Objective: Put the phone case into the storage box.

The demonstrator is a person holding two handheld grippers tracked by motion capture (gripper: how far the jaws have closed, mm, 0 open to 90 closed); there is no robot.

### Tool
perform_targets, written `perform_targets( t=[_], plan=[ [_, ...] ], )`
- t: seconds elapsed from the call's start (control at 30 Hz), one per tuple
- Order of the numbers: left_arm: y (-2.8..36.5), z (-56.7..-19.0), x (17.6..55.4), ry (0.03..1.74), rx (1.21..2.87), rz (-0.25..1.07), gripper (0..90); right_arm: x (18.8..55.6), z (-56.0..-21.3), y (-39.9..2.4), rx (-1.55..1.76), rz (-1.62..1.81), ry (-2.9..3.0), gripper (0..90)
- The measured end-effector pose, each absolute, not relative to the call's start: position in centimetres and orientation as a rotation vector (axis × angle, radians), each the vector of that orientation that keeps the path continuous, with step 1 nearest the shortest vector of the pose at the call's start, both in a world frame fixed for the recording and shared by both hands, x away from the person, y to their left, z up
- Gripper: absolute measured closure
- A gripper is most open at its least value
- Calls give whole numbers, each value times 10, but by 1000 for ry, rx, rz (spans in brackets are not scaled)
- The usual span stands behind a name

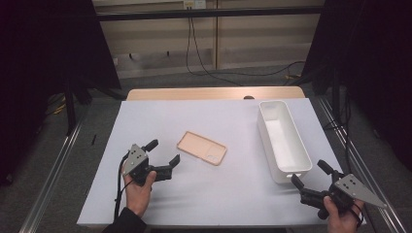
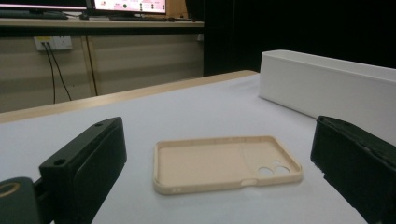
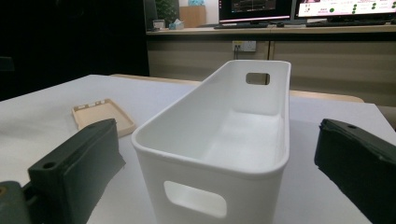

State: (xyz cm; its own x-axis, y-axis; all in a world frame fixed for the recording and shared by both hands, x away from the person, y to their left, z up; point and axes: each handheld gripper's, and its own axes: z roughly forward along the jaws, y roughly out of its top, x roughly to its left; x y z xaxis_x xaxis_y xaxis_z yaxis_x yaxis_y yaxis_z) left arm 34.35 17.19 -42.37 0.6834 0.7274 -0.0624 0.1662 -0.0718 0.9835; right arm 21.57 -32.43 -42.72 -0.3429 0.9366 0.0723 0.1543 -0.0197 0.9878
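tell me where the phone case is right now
In the high view the phone case lies open side up mid-table, between the left gripper and the white bin, touching neither.

A flat, pale peach plastic phone case lies on my plain white rectangular table cover. The long, rounded plastic bin is solid white. My two handheld grippers, left and right, have matte black jaws and grey top plates.

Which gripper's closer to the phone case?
Left. The left gripper sits open just beside the phone case; the right gripper is open past the white bin.
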Motion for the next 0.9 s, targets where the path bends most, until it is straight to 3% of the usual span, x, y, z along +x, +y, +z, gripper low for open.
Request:
perform_targets(
  t=[0.53,0.9],
  plan=[
    [152,-421,369,731,1599,545,6,216,-428,-324,1167,1435,1565,0],
    [138,-415,397,701,1607,585,34,216,-428,-324,1174,1438,1558,0]
  ],
)
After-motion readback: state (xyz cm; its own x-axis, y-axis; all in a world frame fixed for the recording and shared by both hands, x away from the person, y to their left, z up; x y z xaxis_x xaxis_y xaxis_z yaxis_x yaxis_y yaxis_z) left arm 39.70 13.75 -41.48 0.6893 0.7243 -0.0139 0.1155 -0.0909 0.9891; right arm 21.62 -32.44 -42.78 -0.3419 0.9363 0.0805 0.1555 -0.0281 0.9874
